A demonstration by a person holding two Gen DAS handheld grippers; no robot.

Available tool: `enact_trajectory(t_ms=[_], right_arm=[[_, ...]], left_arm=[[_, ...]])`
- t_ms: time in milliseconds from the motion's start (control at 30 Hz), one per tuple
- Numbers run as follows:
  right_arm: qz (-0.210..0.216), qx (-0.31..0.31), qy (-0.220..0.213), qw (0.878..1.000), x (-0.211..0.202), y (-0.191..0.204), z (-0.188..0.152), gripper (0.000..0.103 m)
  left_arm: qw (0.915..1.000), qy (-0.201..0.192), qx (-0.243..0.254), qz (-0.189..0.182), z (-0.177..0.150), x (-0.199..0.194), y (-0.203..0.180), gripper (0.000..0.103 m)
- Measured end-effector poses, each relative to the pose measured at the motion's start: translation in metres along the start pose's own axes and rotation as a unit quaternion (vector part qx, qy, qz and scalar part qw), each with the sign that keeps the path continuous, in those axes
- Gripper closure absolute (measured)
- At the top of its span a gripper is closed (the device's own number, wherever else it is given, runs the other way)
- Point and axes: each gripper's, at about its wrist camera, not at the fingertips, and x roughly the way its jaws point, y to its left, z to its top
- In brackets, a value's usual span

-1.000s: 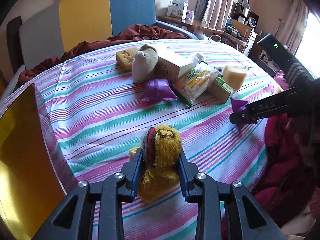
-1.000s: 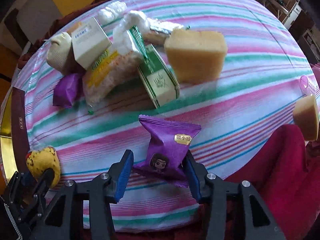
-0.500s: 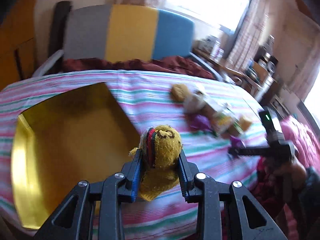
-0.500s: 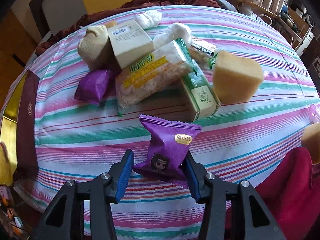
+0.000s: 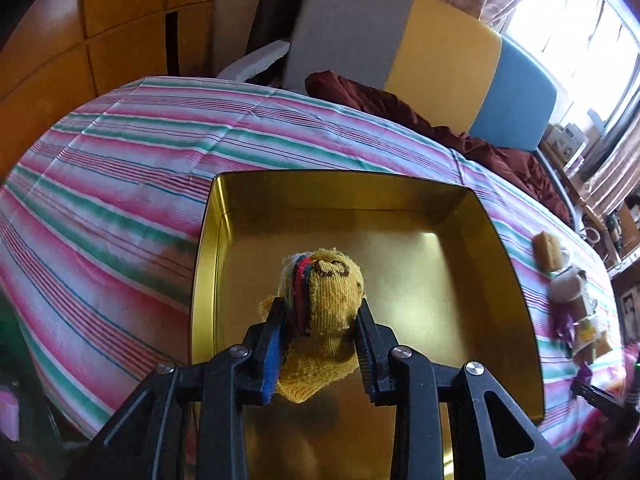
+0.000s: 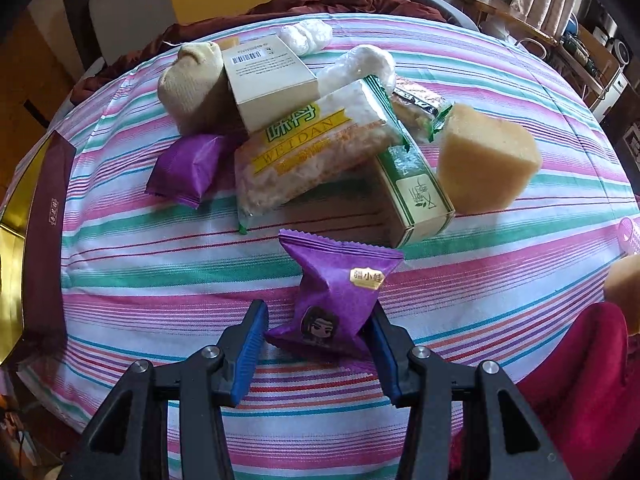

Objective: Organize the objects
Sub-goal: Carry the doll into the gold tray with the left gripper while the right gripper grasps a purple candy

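Observation:
My left gripper [image 5: 320, 316] is shut on a yellow knitted sock toy [image 5: 324, 300] and holds it above the open gold tin tray [image 5: 400, 196]. My right gripper [image 6: 318, 320] is shut on a purple snack packet [image 6: 340, 288], held just above the striped tablecloth [image 6: 160, 272] near its front edge. The gold tray's edge [image 6: 12, 216] shows at the far left of the right wrist view, with its maroon lid [image 6: 44, 216] beside it.
A pile lies mid-table: a second purple packet [image 6: 188, 166], a cream sock [image 6: 188, 80], a beige box [image 6: 268, 80], a rice-cracker pack [image 6: 316, 148], a green-and-white box [image 6: 420, 196], a yellow sponge [image 6: 484, 160]. A chair [image 5: 420, 52] stands behind the table.
My left gripper has swung left with the sock toy, from over the tablecloth to over the gold tray. My right gripper has drawn back slightly with the purple packet.

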Motion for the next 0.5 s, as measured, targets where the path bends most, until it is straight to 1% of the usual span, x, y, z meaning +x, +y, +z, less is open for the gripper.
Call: enact_trajectory(t_ms=[167, 267, 500], right_arm=[[-0.003, -0.004, -0.001, 1.000, 0.005, -0.004, -0.008, 0.053], [-0.004, -0.007, -0.002, 1.000, 0.005, -0.009, -0.009, 0.053], [-0.006, -0.010, -0.002, 1.000, 0.011, -0.018, -0.015, 0.053]], left_arm=[[0.9997, 0.014, -0.002, 0.020, 0.022, 0.028, 0.000, 0.070], [0.9991, 0.020, -0.001, 0.039, 0.037, 0.045, 0.003, 0.070], [0.9975, 0.019, 0.009, 0.068, 0.057, 0.074, 0.006, 0.068]])
